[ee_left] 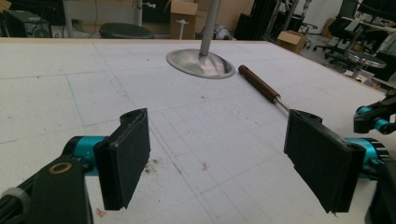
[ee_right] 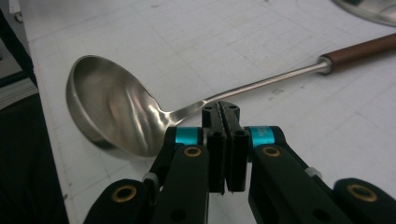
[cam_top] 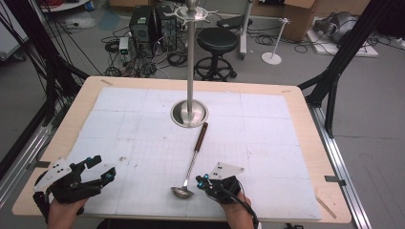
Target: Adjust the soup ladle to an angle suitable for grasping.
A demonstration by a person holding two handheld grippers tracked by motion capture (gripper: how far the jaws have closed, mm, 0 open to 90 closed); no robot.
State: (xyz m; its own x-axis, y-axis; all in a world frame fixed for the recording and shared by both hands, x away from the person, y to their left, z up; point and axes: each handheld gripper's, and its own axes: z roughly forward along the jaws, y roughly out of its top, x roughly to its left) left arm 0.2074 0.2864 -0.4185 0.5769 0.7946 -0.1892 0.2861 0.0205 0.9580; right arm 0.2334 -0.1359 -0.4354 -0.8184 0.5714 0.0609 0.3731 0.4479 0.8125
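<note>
2 tongs in front of me, both low at the near edge of the counter (cam_top: 305,124), which carries a white gridded mat.

Left tongs (cam_top: 102,171): held by my left hand (cam_top: 64,210) at the near left corner, jaws spread wide with nothing between them. In the left gripper view (ee_left: 217,154) the 2 black pads (ee_left: 128,154) stand well apart over bare mat.

Right tongs (cam_top: 203,181): held by my right hand (cam_top: 239,210) near the middle of the near edge. In the right gripper view (ee_right: 226,140) the jaws are pressed together, pad against pad, with nothing pinched. Their tips sit just beside the ladle's shaft, close to where it meets the bowl; I cannot tell whether they touch it.

Ladle (cam_top: 191,162): steel, lying flat on the mat, bowl (ee_right: 112,105) toward me and open side up. Its brown wooden handle (cam_top: 202,133) points away toward the stand. The right gripper view shows the bowl to the left of the closed tips.

Stand (cam_top: 190,62): 1 tall steel pole on a round dished base (cam_top: 179,117), upright at mid-counter, pronged top. Handle end lies just beside the base rim.
</note>
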